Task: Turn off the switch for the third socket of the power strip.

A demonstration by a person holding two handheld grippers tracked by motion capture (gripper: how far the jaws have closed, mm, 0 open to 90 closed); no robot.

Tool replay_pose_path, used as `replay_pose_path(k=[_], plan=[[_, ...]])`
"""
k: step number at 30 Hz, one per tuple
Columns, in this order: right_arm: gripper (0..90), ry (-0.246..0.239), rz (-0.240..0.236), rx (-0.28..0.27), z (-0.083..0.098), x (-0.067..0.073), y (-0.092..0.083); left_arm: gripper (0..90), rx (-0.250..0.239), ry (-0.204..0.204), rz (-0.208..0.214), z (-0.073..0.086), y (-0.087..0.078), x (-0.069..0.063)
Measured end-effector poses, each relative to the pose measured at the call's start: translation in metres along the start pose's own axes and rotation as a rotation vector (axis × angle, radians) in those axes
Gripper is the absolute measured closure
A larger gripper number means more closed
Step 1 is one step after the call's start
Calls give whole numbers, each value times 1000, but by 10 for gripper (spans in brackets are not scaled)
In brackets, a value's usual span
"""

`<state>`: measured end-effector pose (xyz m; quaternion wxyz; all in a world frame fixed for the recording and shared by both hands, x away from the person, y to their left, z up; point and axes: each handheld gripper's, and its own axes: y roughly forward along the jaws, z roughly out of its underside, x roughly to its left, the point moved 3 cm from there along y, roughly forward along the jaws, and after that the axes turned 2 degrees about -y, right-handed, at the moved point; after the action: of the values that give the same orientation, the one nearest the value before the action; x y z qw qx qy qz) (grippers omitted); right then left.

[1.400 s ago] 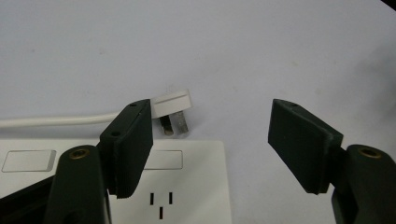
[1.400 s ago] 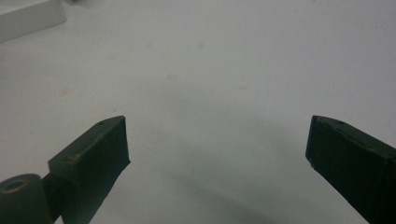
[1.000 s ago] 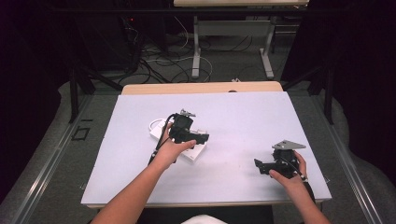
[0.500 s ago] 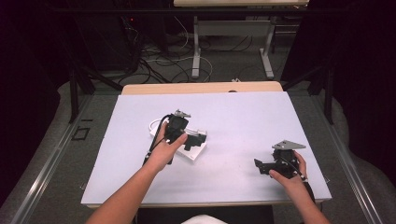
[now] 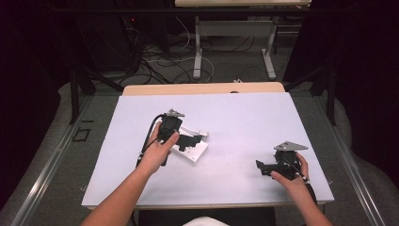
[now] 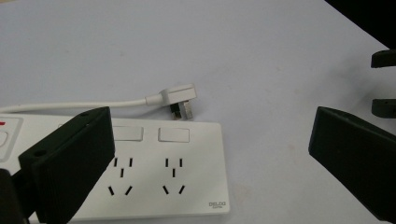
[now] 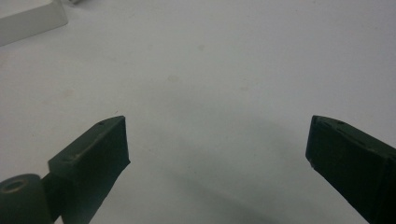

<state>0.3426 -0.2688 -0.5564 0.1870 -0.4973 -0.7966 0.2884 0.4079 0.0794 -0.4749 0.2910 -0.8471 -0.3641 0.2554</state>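
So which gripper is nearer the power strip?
Left. The left gripper hangs right over the power strip, jaws open. The right gripper sits well off, near the table's front right corner.

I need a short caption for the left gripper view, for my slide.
Open left tool above a white power strip, its white plug lying beside it.

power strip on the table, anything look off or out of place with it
Nothing looks damaged. The power strip lies flat on the table, sockets empty. Its own plug lies loose beside it, prongs toward the strip's edge. The open left tool hovers over it.
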Motion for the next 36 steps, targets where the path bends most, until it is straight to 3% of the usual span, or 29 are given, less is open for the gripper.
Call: replay_pose_path(k=[11,22,36], plan=[[47,1,3,-6,-1,0,0,2,-12,-5,-11,4,-18,4],[24,-5,-1,-3,0,1,0,3,-20,-21,-53,18,-41,23],[0,-3,-17,0,-1,2,0,7,-77,-112,-91,37,-73,50]])
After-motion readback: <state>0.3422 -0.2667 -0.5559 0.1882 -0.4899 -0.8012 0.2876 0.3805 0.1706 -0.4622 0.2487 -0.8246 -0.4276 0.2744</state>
